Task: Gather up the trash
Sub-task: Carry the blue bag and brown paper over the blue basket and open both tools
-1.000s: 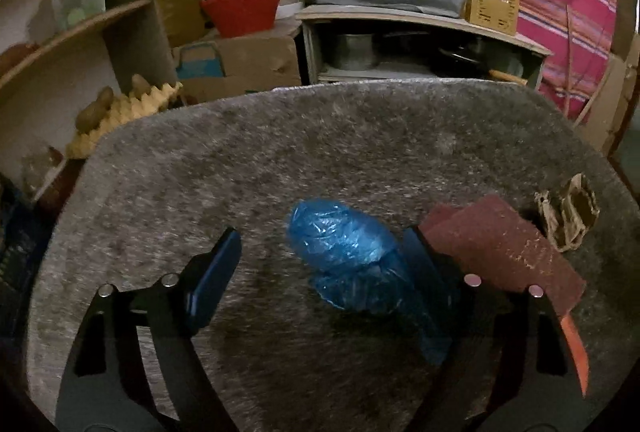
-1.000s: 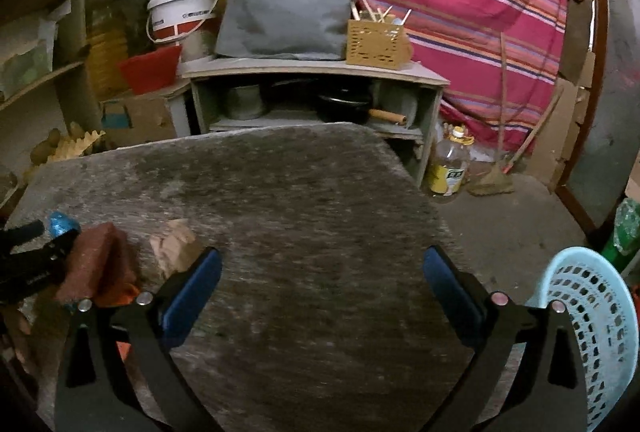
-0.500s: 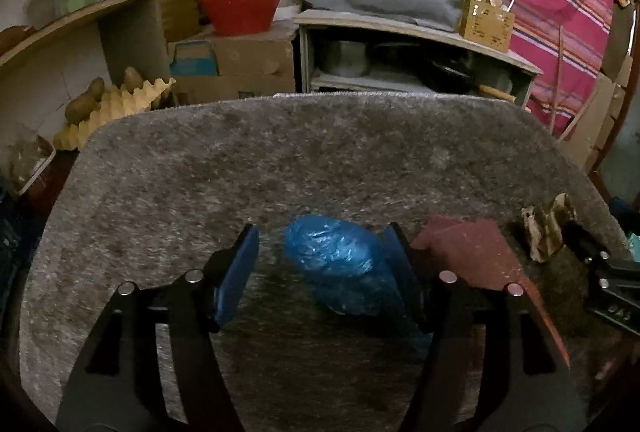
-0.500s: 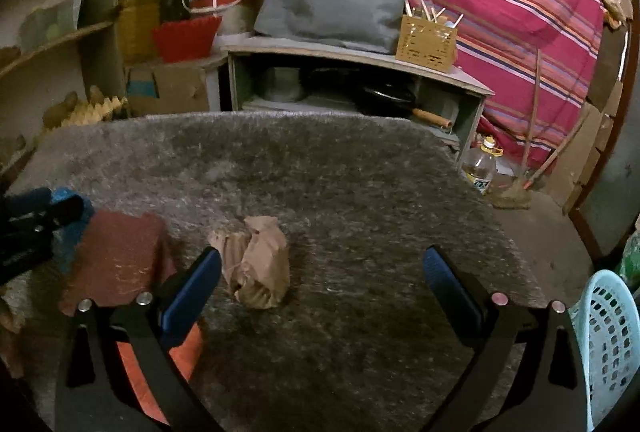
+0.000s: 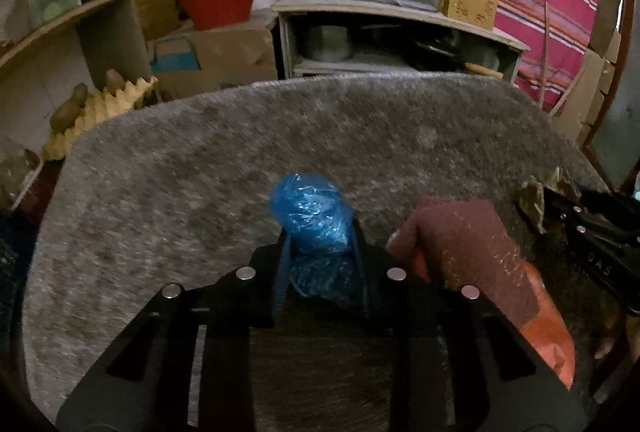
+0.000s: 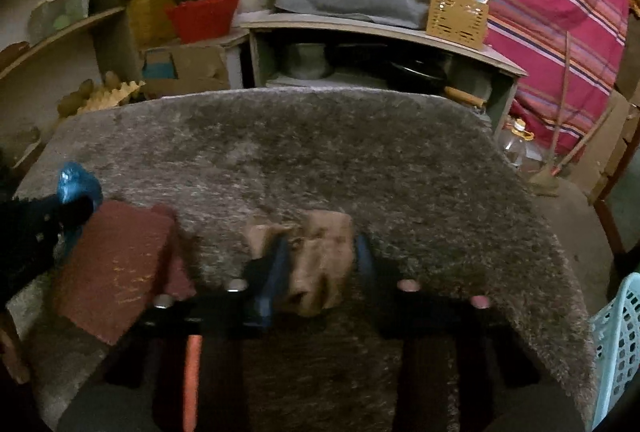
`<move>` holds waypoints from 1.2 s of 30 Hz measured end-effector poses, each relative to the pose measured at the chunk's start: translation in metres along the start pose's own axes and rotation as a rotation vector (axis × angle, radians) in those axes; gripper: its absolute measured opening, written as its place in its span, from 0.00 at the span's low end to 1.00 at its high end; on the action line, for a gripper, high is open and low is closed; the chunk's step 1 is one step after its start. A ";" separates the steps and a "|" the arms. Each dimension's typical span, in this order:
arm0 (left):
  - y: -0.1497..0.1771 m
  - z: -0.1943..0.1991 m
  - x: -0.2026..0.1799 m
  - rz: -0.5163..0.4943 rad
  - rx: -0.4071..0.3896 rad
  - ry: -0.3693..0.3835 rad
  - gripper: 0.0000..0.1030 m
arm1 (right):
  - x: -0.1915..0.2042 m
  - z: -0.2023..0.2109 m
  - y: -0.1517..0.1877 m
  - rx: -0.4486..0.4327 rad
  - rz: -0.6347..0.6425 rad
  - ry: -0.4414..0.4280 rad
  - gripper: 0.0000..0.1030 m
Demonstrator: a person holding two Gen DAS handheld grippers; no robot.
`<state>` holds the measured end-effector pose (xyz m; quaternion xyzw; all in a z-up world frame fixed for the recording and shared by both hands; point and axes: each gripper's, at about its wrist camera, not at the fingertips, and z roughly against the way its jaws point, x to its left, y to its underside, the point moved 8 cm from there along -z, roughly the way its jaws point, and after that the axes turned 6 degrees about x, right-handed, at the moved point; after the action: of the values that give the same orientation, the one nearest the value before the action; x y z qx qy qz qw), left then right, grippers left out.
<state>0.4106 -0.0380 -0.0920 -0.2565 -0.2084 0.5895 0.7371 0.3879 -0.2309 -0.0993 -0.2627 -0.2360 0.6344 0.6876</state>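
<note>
left view: left gripper [image 5: 318,256] squeezing blue plastic bag [image 5: 312,216] on grey rug [image 5: 180,172], beside dark red pad [image 5: 464,240] | right view: right gripper [image 6: 318,264] squeezing crumpled brown paper [image 6: 316,256] mid-rug, light blue basket [image 6: 620,340] far right

Left tongs [image 5: 318,256] and right tongs [image 6: 320,264] both sit low, each pinched around a wad.
</note>
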 end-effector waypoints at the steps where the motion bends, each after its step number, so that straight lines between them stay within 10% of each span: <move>1: -0.003 0.006 0.004 0.007 -0.014 -0.011 0.24 | 0.000 0.002 0.000 -0.005 -0.001 -0.007 0.30; 15: -0.022 0.098 0.011 0.003 -0.199 -0.089 0.23 | -0.041 0.060 0.006 -0.067 -0.031 -0.013 0.24; 36: -0.006 0.116 -0.153 -0.067 -0.263 0.060 0.23 | -0.195 0.151 0.049 -0.147 -0.182 0.138 0.24</move>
<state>0.3117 -0.1731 0.0015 -0.3614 -0.2700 0.5240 0.7224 0.2357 -0.4131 -0.0167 -0.3328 -0.2569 0.5308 0.7359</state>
